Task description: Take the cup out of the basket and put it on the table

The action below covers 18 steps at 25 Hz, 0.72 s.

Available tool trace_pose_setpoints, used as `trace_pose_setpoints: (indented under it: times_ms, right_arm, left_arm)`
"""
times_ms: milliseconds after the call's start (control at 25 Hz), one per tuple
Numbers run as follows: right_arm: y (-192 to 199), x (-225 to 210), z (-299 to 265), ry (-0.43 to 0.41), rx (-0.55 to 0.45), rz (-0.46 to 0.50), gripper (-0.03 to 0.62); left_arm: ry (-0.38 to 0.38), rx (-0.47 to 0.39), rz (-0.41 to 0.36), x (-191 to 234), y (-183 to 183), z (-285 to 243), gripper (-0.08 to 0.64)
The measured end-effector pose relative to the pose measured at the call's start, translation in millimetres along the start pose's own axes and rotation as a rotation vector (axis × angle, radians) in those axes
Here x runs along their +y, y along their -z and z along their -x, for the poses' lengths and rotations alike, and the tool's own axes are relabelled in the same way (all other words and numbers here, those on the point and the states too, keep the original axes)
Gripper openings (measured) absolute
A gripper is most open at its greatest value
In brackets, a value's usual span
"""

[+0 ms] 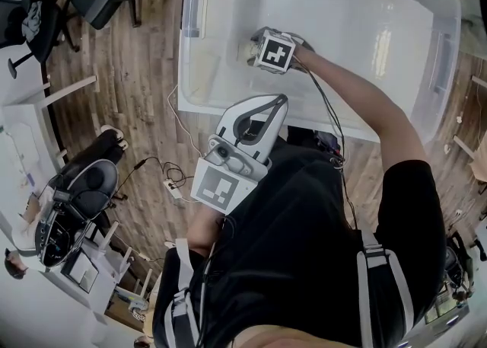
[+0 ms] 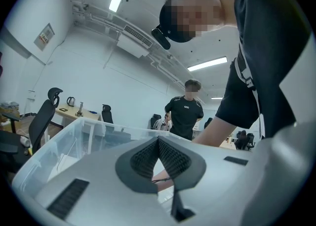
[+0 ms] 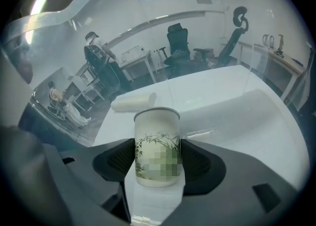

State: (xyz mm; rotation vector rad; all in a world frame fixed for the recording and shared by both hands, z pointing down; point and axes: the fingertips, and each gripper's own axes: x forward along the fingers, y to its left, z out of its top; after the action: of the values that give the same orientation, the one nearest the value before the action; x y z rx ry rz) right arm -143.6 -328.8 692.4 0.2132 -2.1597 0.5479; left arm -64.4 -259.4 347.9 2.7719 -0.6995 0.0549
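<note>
Right claw (image 3: 158, 159) stands wide open, pads flanking an upright white bamboo-printed cylindrical cup (image 3: 157, 138); left claw (image 2: 158, 145) closed, empty.

Clear glossy plastic basket (image 1: 365, 19), smooth glazed cup (image 3: 157, 146), matt wood-plank floor (image 1: 129, 72).

The right arm (image 1: 358, 103) stretches into the clear plastic bin (image 1: 190, 49). The right gripper (image 3: 157, 157) is tilted steeply down, its jaws spread wide on either side of the bamboo-print cup (image 3: 157, 128). The left gripper (image 2: 158, 140) is held level at the bin's near wall, jaws together and empty.
</note>
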Motion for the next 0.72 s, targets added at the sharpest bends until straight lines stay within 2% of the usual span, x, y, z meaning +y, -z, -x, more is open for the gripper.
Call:
trace_pose_setpoints:
  times_ms: [320, 560, 720]
  right_arm:
    - [-1, -1, -1, -0.013, -0.015, -0.023, 0.279]
    - [-11, -1, 25, -0.022, -0.064, -0.049, 0.279]
    - [-16, -7, 53, 0.017, -0.098, -0.058, 0.279]
  left_arm:
    - [0.0, 0.0, -0.001, 2, 5, 1, 0.017]
    - [-0.012, -0.005, -0.002, 0, 5, 1, 0.017]
    - [-0.014, -0.011, -0.014, -1, -1, 1, 0.017]
